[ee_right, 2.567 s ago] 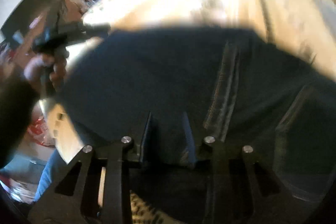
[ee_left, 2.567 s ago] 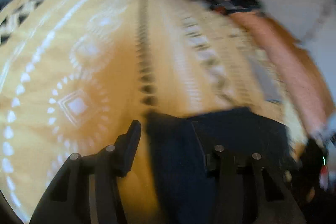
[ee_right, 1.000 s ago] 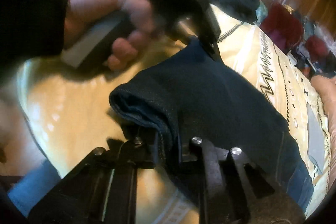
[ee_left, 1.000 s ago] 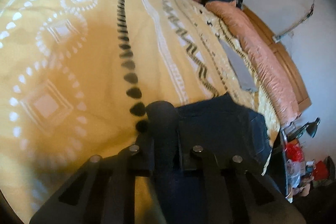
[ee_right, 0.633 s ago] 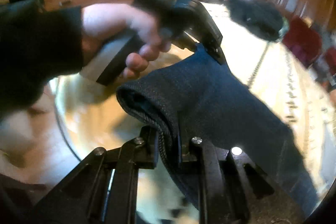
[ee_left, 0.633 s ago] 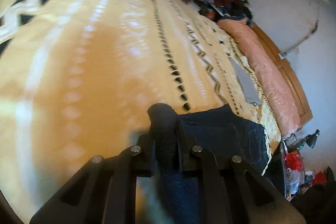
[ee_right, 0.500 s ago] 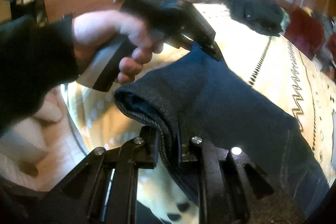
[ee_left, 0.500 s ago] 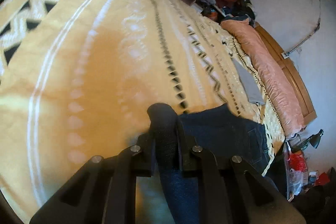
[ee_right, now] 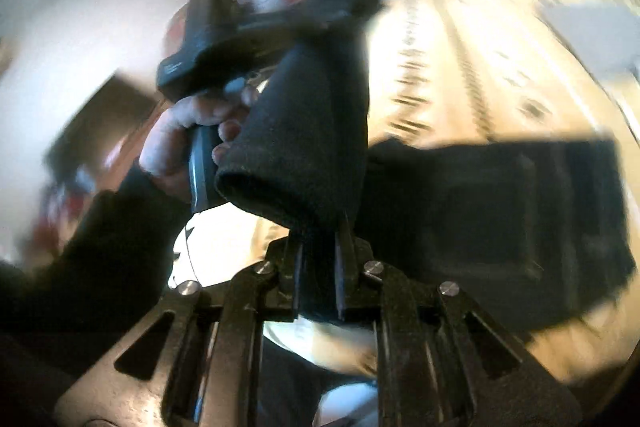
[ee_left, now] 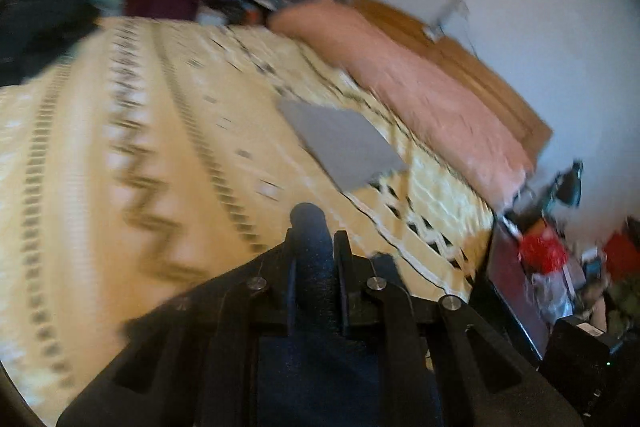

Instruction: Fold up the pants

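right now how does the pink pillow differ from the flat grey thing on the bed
The pink pillow is long and plump and lies along the bed's far edge by the wooden headboard. The grey piece is flat and roughly rectangular, and lies farther in on the yellow patterned bedspread. Both rest on the bed, apart from the dark pants.

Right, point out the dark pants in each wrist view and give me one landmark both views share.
Left wrist: the pants sit bottom centre, pinched in the left gripper.
Right wrist: pants fill the centre, held in the right gripper.
Shared landmark: the grey folded cloth on the bed, upper right in the right view.
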Demonstrator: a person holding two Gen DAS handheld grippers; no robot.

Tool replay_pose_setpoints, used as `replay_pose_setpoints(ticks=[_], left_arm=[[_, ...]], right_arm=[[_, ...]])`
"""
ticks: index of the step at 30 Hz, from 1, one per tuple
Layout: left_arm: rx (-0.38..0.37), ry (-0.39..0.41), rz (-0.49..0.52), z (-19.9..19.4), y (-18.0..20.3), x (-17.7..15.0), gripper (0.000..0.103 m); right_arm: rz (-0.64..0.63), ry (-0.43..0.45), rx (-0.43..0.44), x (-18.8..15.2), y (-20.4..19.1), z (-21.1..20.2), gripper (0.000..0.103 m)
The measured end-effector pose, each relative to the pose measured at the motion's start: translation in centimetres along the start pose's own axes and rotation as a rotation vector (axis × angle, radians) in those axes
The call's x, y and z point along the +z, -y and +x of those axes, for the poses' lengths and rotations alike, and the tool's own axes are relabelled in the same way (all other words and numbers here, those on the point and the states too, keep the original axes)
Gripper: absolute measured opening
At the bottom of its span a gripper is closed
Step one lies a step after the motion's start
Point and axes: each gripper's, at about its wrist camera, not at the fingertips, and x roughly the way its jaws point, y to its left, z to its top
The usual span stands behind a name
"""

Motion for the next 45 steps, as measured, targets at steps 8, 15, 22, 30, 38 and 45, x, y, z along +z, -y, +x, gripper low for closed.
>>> replay_pose_setpoints(ticks=[8,15,22,30,38,45], left_arm=[[-0.030,-0.198,0.066,18.1,9.0,-1.4,0.016],[0.031,-0.263,0.098,24.1,11.8,-3.3,0.017],[0.241,-0.286,0.133,26.4,12.0,-4.5,0.077],[0.164,-0.113,0.089,18.8,12.2,-2.9,0.077],[0.244,-0.097,0.034,14.6,9.1,-4.2,0.077],[0.287,-0.137,-0.003,8.8,6.2,-10.4,0.077]], right_arm=[[0.355,0.077,-0.063,-2.4,13.9,-4.6,0.013],[0.435,0.071,-0.024,-3.7,17.1,-4.9,0.013],[0.476,0.022,-0.109,-4.6,18.7,-7.5,0.030],[0.273,0.023,-0.215,-1.2,17.7,-8.8,0.032],[0.254,-0.086,-0.207,0.5,19.6,-4.3,0.032],[0.210,-0.136,-0.221,-2.4,19.4,-4.2,0.028]])
